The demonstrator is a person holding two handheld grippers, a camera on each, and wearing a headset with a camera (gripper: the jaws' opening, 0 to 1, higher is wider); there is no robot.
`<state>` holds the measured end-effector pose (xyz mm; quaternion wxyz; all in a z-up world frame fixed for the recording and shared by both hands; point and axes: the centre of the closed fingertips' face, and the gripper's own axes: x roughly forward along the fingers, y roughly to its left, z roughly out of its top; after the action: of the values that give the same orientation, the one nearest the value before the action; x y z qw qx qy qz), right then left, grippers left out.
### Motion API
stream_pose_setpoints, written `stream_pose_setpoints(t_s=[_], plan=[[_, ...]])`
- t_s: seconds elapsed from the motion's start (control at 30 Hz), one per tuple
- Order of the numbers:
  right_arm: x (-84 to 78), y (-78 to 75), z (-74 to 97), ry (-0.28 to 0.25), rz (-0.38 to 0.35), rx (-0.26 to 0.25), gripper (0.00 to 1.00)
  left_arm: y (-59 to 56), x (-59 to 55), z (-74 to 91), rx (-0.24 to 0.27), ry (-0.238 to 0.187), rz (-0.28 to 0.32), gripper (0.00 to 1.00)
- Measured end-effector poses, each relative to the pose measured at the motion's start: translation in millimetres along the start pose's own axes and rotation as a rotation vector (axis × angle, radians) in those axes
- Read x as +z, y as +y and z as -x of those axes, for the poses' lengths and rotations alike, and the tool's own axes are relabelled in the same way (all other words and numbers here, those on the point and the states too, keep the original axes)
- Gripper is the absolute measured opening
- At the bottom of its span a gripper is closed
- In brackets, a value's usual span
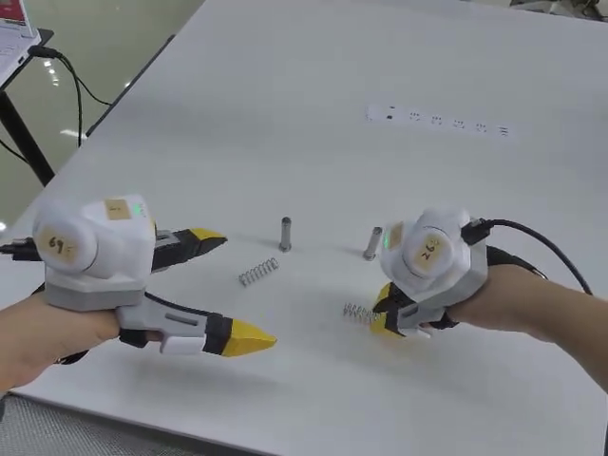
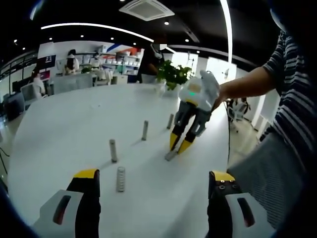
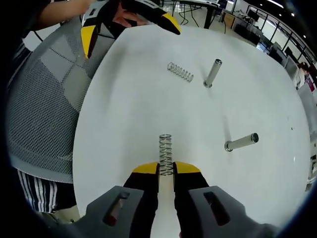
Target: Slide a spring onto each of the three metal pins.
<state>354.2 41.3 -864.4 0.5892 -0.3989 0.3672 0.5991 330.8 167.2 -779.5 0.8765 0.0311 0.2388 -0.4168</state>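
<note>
Three short metal pins stand upright on the white table; in the left gripper view they are the near pin (image 2: 113,150), the middle pin (image 2: 144,130) and the far pin (image 2: 170,121). The head view has one pin (image 1: 285,233) and another pin (image 1: 372,242) beside the right gripper. A loose spring (image 1: 257,272) (image 3: 180,71) (image 2: 120,178) lies flat between the grippers. My right gripper (image 1: 392,321) (image 3: 167,168) (image 2: 180,145) is shut on a second spring (image 3: 165,148) (image 1: 357,312), which sticks out forward, low over the table. My left gripper (image 1: 231,287) (image 2: 153,181) is open wide, nothing between its jaws, just left of the loose spring.
A white power strip (image 1: 437,120) lies far back on the table (image 1: 313,85). A laptop (image 1: 13,38) and black cable (image 1: 81,90) sit off the table's left edge. A grey mesh chair (image 3: 54,99) stands beside the near edge. A potted plant (image 2: 173,74) is beyond the table.
</note>
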Motion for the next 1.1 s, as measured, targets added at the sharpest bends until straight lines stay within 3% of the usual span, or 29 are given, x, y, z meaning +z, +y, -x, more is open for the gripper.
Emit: stream_pose_setpoints(t_s=[0.43, 0.9, 1.1], plan=[[0.8, -1.2, 23.9, -0.065, -0.052, -0.022, 0.08, -11.1, 4.9, -11.0, -0.037, 0.006, -0.016, 0.86], [13.9, 0.5, 62.6, -0.151, -0.037, -0.061, 0.08, -37.4, 15.7, -36.9, -0.137, 0.01, -0.051, 0.75], [19.8, 4.6, 71.8, -0.175, -0.014, -0.069, 0.07, -47.6, 23.3, -50.9, -0.177, 0.006, -0.081, 0.7]])
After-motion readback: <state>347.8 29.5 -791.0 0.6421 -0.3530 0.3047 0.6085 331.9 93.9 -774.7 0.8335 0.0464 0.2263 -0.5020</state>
